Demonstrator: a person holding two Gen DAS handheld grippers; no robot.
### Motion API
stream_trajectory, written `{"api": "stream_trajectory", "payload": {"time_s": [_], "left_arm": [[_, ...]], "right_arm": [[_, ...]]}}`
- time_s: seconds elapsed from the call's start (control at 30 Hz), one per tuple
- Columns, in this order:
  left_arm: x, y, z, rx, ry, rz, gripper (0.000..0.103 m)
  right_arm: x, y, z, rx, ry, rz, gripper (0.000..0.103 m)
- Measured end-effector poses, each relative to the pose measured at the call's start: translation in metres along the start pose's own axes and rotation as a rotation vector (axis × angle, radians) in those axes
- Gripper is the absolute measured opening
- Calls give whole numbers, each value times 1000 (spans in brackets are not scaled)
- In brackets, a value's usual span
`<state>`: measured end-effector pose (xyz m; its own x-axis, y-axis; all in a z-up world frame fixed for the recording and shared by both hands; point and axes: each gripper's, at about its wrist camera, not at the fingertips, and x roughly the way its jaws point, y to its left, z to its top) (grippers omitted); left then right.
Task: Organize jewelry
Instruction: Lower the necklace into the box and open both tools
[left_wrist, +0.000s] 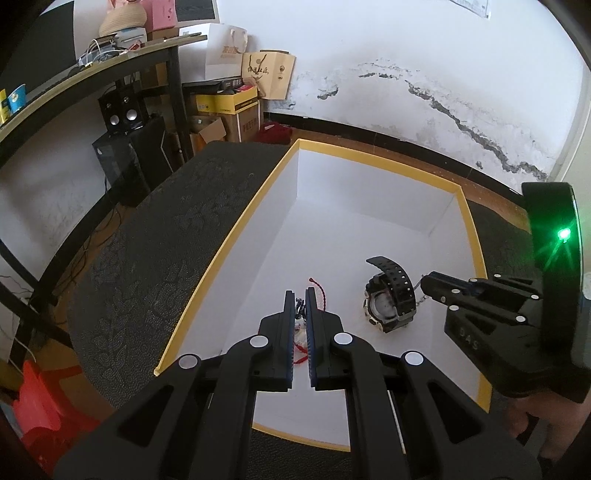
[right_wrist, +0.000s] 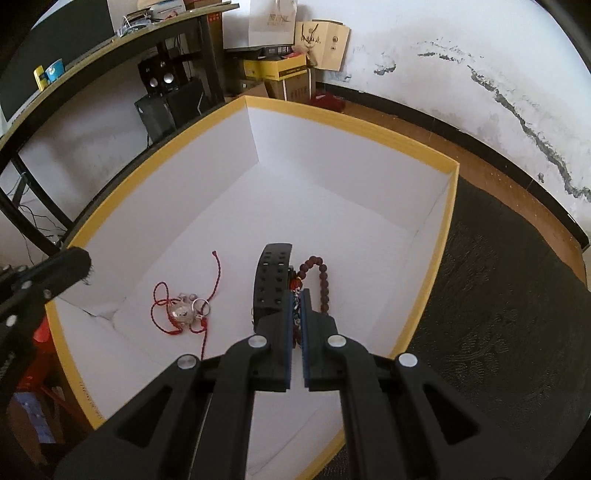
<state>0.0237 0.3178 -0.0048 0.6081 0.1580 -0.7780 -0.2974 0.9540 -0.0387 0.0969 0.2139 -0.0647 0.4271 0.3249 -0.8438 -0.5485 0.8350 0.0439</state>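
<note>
Left wrist view: looks down into the yellow-rimmed box (left_wrist: 221, 236) on the dark patterned cloth (left_wrist: 166, 221), past the left gripper (left_wrist: 300, 295), pads pressed together over the red cord bracelet (left_wrist: 317, 291) lying on the white floor at lower centre. Cannot tell whether any of that cord is pinched or merely shows through the gap. Shows the black watch (left_wrist: 391, 302) to the right of centre, strap arched upward, with the right gripper (left_wrist: 430, 286) just beside it at the frame's right. Right wrist view: shows that tool clamped tight, apparently pinching the bead bracelet (right_wrist: 322, 277), dark red beads looping out beyond the tips, close against the watch strap. Judged as the placing step: laying the beads into the box. Best done by steering toward the bare floor right of the watch, away from the strap, so the loop neither drapes over it nor snags in the strap holes. Lower until the beads rest on the floor, then spread the pads and lift straight up. Hold the left tool where it is, well apart from the red cord's silver charms (right_wrist: 184, 312).
</note>
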Motion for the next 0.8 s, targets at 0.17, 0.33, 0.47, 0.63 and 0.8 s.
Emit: {"api": "stream_trajectory", "payload": {"time_s": [0.17,0.33,0.47,0.63,0.8], "left_arm": [[1,1,0,-3,-1,1,6],[0,1,0,-2,-1,3,6],[1,1,-1,-5,-1,3,6],[1,1,-2,-5,-2,5,6],[2,1,-4,-4,-2,6,6]], "right_arm": [[0,5,1,-20,-13,-11,5],[-1,6,2,-21,-11,-9,5],[-2,7,3,-32,-17,-9,5],[-2,8,3,-38,-23,-12,5],[-3,7,6,-30,-36,4,5]]}}
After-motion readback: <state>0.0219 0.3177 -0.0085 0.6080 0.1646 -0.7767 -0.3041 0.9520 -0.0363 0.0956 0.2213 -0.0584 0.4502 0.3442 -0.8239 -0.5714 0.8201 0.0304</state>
